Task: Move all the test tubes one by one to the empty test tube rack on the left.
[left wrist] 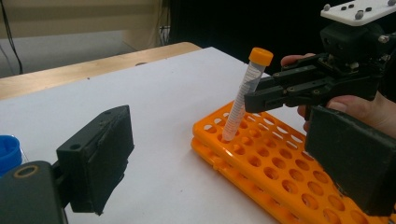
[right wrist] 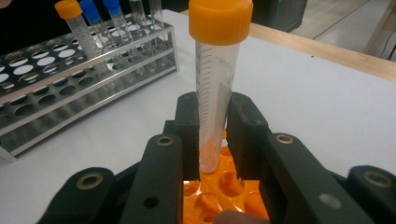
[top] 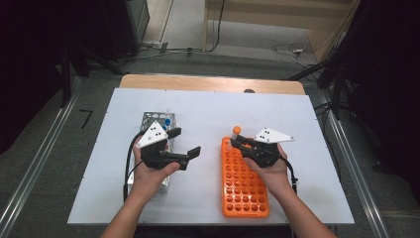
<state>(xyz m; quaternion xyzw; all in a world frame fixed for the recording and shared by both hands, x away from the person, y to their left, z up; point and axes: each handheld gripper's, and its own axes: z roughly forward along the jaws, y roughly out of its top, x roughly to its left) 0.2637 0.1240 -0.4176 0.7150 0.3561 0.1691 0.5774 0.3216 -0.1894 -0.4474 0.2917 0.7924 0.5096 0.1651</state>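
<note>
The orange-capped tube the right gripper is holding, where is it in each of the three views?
High view: the orange-capped tube sits right of centre, at the far end of the orange rack.
Left gripper view: upper middle, tilted, tip in a corner hole, clamped by the right gripper.
Right gripper view: centre, upright between the black jaws.
Shared landmark: the orange rack.
</note>
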